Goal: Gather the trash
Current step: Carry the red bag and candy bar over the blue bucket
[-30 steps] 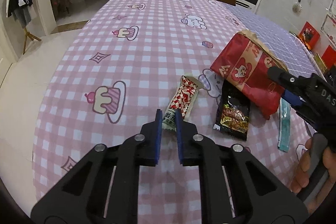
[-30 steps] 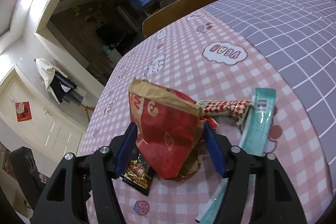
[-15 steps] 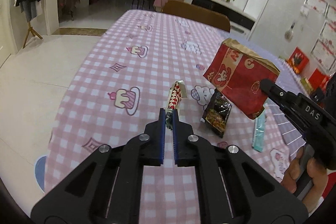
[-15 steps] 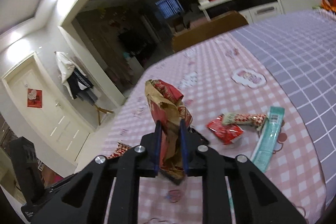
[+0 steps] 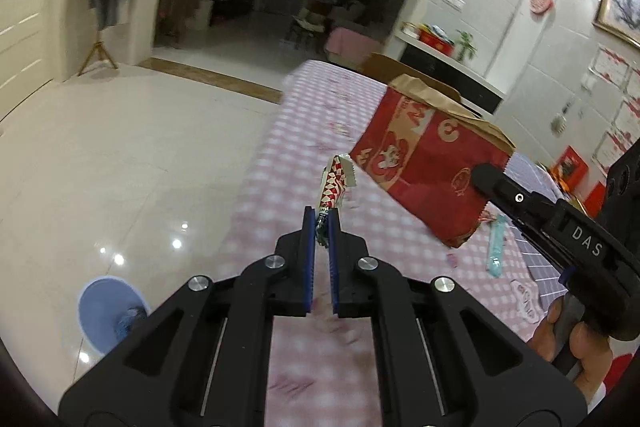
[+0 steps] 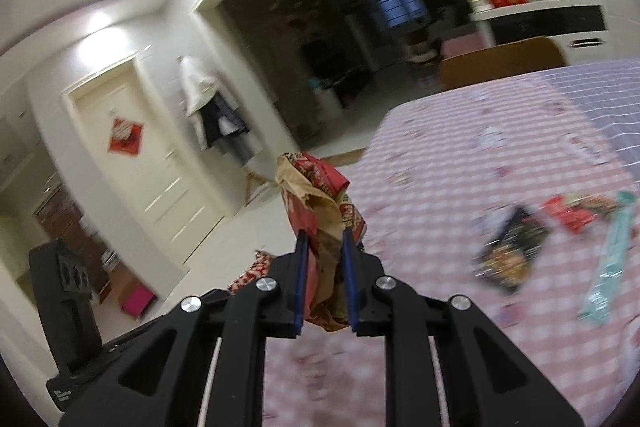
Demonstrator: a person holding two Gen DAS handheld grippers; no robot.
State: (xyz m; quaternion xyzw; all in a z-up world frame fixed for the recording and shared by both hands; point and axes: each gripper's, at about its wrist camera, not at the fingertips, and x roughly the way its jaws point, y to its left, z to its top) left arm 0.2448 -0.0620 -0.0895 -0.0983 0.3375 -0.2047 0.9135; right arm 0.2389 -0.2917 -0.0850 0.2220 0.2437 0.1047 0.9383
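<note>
My left gripper is clamped narrow on the red-white checkered wrapper, held up mid-frame above the pink checked table. My right gripper pinches the red-brown paper bag, frame centre. The black snack packet and teal wrapper lie on the table at right. The blue bin sits on the floor, lower left.

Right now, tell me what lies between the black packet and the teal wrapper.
In the right wrist view, a small red wrapper lies on the tablecloth between the black packet and the teal wrapper.
</note>
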